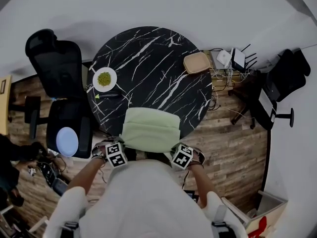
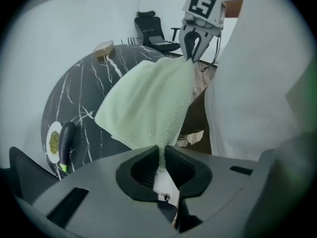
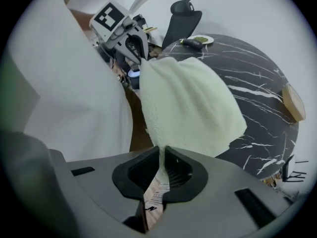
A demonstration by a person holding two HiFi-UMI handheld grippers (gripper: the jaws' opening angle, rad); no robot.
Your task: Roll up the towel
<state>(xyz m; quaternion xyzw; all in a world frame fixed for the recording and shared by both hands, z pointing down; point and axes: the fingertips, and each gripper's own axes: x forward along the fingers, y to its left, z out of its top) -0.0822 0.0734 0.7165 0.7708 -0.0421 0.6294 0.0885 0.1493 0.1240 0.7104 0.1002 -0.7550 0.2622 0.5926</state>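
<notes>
Head view: the pale green towel [image 1: 151, 128] lies at the near edge of the counter [image 1: 148, 63]. Its far part rests on the counter top, and its near edge is raised off the counter toward the person. No rolled section shows in any view; the cloth hangs as a slack sheet between the two grip points.

Judgement: only the pick-up of the near corners is done. The rolling itself has not begun and is all still to do.

Left gripper [image 2: 161, 152]: the fingers [image 2: 142, 168] are closed on the towel's near left corner, with only the thickness of the cloth between them.

Right gripper [image 3: 162, 153]: the fingers [image 3: 183, 171] are closed in the same way on the near right corner.

Pose: both grippers stand just off the near edge of the counter and above its top. They point steeply down with their marker cubes uppermost. The forearms come in from either side of the person's body with the elbows bent. The two grippers are level with each other, and the towel's near edge spans between them.
</notes>
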